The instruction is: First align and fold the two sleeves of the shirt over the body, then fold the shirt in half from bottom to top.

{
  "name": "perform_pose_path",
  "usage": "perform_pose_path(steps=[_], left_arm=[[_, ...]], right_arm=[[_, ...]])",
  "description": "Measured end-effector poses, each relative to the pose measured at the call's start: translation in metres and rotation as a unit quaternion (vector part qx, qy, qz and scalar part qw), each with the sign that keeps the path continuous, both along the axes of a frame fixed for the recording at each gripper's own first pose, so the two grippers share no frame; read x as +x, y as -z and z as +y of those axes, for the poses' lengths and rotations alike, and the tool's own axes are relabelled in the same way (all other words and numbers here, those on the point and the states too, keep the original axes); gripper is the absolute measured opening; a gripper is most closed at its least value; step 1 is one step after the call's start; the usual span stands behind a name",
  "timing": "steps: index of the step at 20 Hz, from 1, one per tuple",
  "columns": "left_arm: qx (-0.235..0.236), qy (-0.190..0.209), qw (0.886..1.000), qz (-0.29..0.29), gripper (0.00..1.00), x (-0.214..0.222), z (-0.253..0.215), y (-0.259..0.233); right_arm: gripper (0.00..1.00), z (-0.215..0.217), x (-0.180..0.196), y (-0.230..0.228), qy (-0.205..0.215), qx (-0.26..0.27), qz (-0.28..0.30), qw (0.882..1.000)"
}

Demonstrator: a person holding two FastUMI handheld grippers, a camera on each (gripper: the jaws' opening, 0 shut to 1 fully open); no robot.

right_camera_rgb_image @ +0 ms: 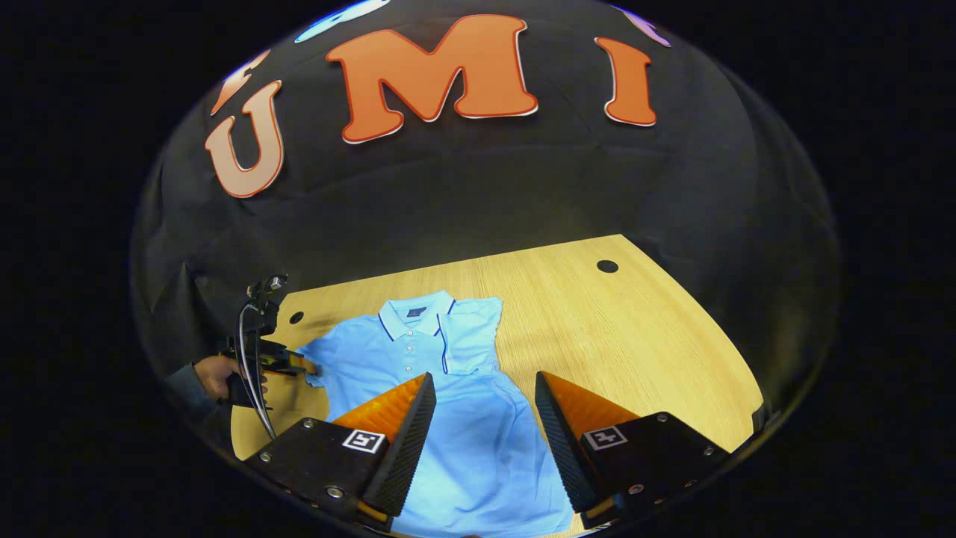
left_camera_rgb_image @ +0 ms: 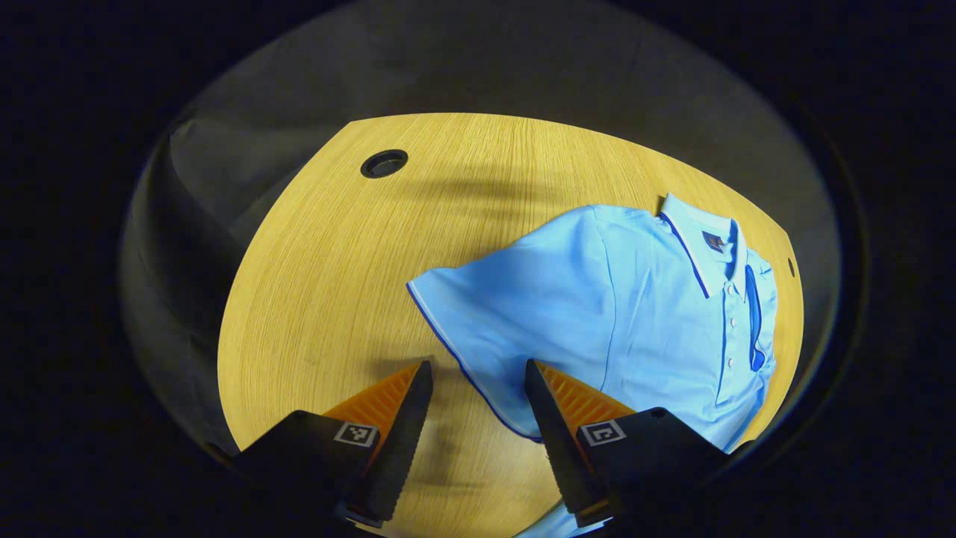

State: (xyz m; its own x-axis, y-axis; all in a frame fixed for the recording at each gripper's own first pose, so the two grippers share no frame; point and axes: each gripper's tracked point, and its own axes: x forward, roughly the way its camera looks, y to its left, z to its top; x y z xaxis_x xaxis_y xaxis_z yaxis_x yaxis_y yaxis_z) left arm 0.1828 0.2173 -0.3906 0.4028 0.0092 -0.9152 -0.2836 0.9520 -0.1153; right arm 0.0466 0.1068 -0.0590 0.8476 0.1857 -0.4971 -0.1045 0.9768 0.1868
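The left tongs (left_camera_rgb_image: 478,373) hang wide open with nothing between them, straddling the trimmed hem of the outspread sleeve (left_camera_rgb_image: 478,321) of a light blue polo shirt (left_camera_rgb_image: 635,314). The shirt lies face up on the wooden counter (left_camera_rgb_image: 336,261) (its other sleeve (right_camera_rgb_image: 470,336) already folded over the chest). The right tongs (right_camera_rgb_image: 484,385) gape just as wide and empty above the shirt's lower body. Beyond, a hand (right_camera_rgb_image: 216,377) grips the left tool at the sleeve's edge.

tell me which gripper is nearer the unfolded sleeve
Left. The left gripper has its open fingers right at the unfolded sleeve's hem. The right gripper hangs open over the shirt's lower body, farther away.
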Motion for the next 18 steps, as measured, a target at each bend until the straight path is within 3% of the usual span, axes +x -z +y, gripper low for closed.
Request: perform_pose_path(steps=[1,2,4,6,7,11,18], left_arm=[[-0.001,-0.001,1.000,0.002,0.82,-0.002,-0.001,-0.003],[0.000,0.000,1.000,-0.003,0.72,0.002,-0.002,-0.003],[-0.003,0.007,1.000,-0.010,0.28,0.008,-0.007,-0.003],[-0.012,0.023,0.999,-0.020,0.14,0.013,-0.015,-0.004],[-0.014,0.025,0.999,-0.022,0.10,0.014,-0.019,-0.005],[-0.012,0.049,0.997,-0.057,0.10,0.024,-0.028,-0.031],[-0.009,0.133,0.982,-0.133,0.10,0.050,-0.082,-0.093]], right_arm=[[0.81,-0.005,-0.002,0.001,0.006,-0.002,0.001,1.000],[0.82,-0.008,-0.005,0.001,0.009,-0.004,0.001,1.000],[0.82,-0.012,-0.007,0.001,0.011,-0.003,-0.001,1.000],[0.82,-0.016,-0.011,0.004,0.014,0.000,0.001,1.000],[0.82,-0.018,-0.017,0.004,0.015,0.004,0.002,1.000],[0.82,-0.028,-0.033,0.013,0.027,0.017,0.009,0.999],[0.82,-0.049,-0.050,0.021,0.052,0.010,0.015,0.999]])
